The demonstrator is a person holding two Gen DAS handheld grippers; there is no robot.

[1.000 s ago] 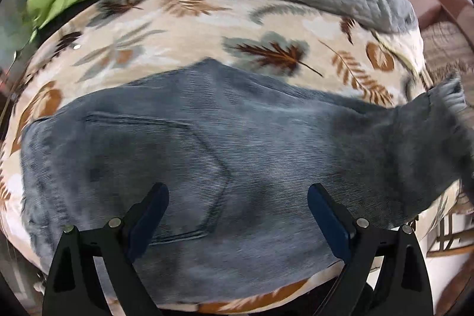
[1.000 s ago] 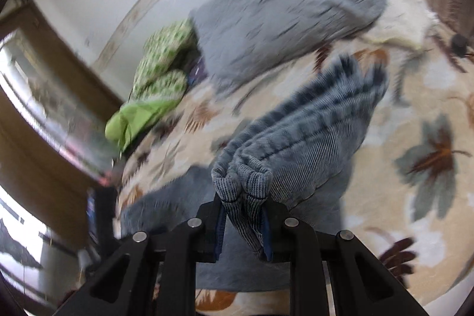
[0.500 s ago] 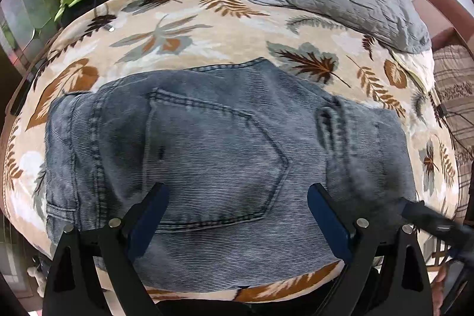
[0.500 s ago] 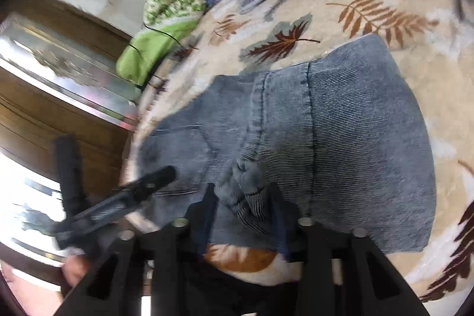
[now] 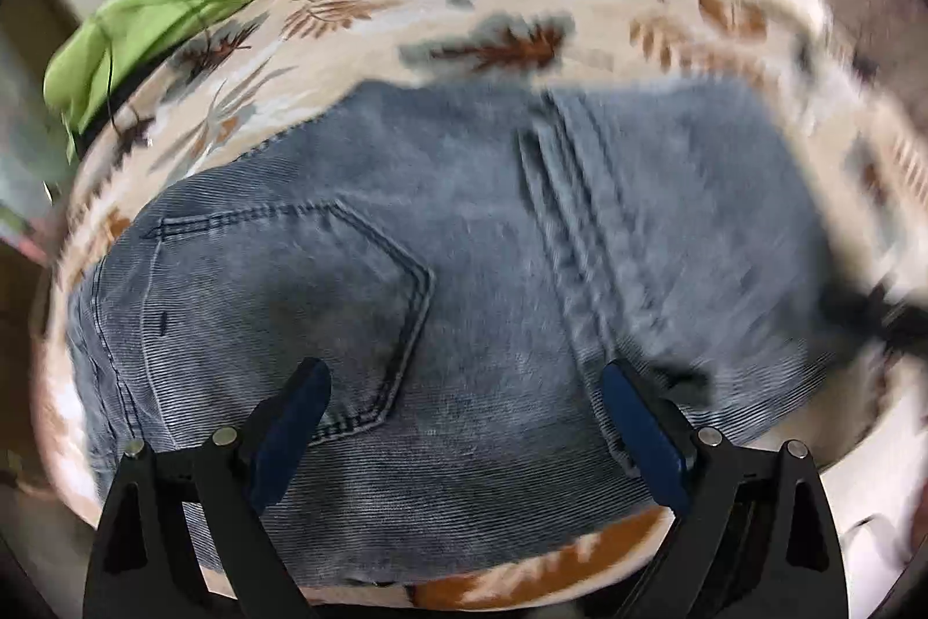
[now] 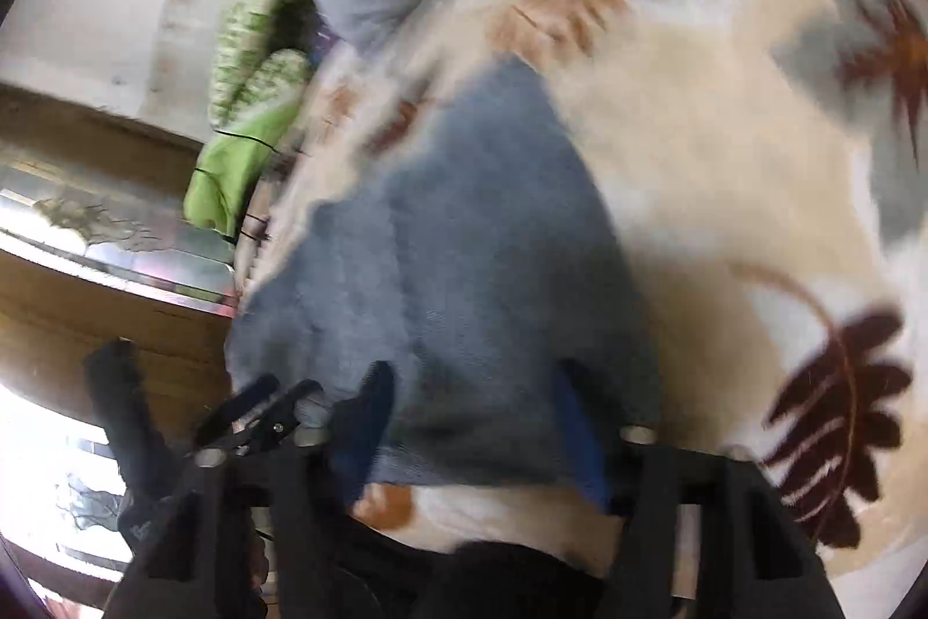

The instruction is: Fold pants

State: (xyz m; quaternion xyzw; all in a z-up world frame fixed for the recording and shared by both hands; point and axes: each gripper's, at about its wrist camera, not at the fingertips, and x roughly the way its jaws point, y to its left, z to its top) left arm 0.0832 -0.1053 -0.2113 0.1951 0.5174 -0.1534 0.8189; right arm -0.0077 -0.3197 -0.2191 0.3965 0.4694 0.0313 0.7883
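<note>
Faded blue-grey corduroy pants [image 5: 441, 306] lie folded once; another fold remains. Left gripper [image 5: 464, 422] gapes empty; right gripper [image 6: 472, 422], six o'clock, closing, grips nothing.

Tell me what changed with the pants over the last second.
The right claw carried the bunched pant legs over the seat, laid them down and let go; its jaws are closing with nothing gripped. The pants now lie folded. The left claw stayed open above them.

Motion blur smears the pants [image 6: 464, 242] and bedspread [image 6: 696, 155].
</note>
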